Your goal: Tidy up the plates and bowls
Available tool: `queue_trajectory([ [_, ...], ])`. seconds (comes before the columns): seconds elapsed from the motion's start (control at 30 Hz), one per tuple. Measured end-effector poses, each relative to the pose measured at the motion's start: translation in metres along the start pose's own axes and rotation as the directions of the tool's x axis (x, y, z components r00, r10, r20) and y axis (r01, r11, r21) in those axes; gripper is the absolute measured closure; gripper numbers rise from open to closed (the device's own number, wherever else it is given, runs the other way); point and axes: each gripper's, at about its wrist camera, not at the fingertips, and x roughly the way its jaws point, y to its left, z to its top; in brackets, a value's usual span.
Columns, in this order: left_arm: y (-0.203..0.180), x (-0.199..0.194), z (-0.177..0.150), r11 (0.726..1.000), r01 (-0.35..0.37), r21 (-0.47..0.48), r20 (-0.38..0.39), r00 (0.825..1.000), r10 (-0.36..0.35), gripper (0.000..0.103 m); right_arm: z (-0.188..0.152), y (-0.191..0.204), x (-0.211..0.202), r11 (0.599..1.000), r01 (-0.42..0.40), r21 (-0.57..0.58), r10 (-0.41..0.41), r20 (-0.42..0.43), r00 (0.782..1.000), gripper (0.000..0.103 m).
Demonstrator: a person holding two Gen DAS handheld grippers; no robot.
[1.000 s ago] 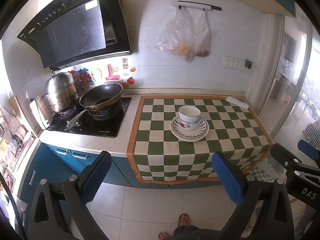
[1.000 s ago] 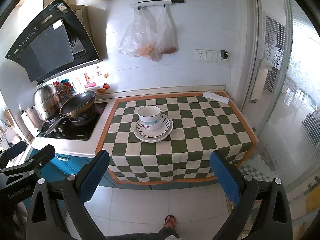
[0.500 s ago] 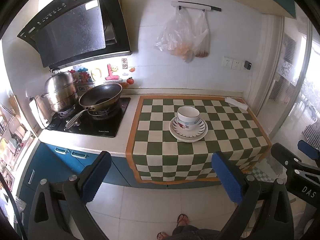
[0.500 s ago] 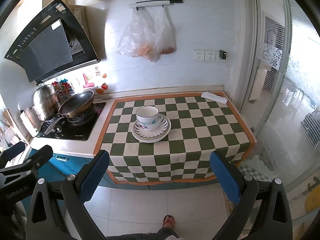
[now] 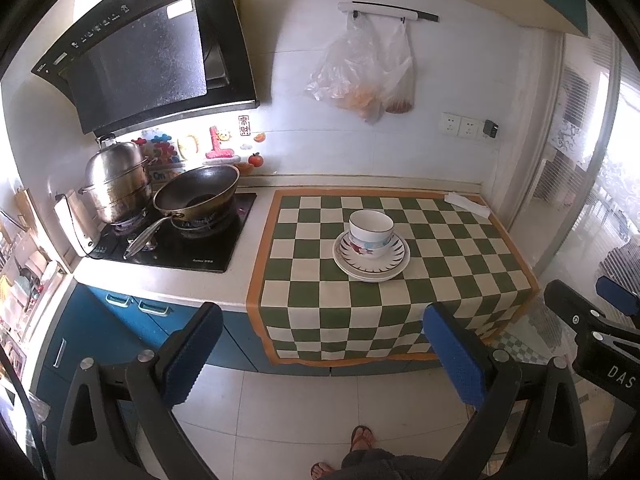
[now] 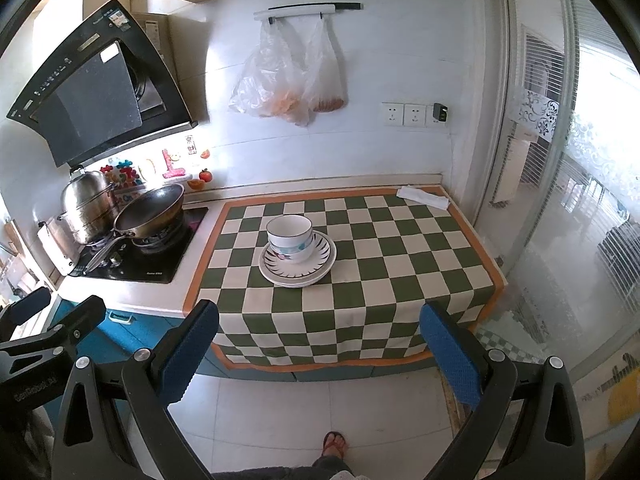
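Note:
White bowls [image 5: 370, 233] are nested on a stack of white plates [image 5: 390, 266] with dark rim marks, in the middle of a green and white checked cloth [image 5: 448, 248] on the counter. The bowls [image 6: 289, 236] and plates [image 6: 318, 265] also show in the right wrist view. My left gripper [image 5: 322, 350] is open and empty, held back over the floor in front of the counter. My right gripper [image 6: 318, 348] is open and empty, also back from the counter's front edge.
A wok [image 5: 196, 196] and a steel steamer pot [image 5: 114, 184] stand on the black hob at the left. A folded white cloth [image 5: 467, 204] lies at the counter's far right corner. Plastic bags [image 5: 362, 76] hang on the wall. A glass door [image 6: 568, 208] is to the right.
Both grippers have drawn slightly back from the counter. The bowls and plates have not moved.

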Motion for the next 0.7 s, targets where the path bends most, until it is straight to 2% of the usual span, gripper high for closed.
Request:
queue_trajectory([
  [0.7,-0.0009,-0.0045,-0.0057,1.0,0.0,-0.007,0.008,1.0,0.0,0.0,-0.0006,0.0049,-0.0049,1.0,0.0,-0.009,0.0,-0.003,1.0,0.001],
])
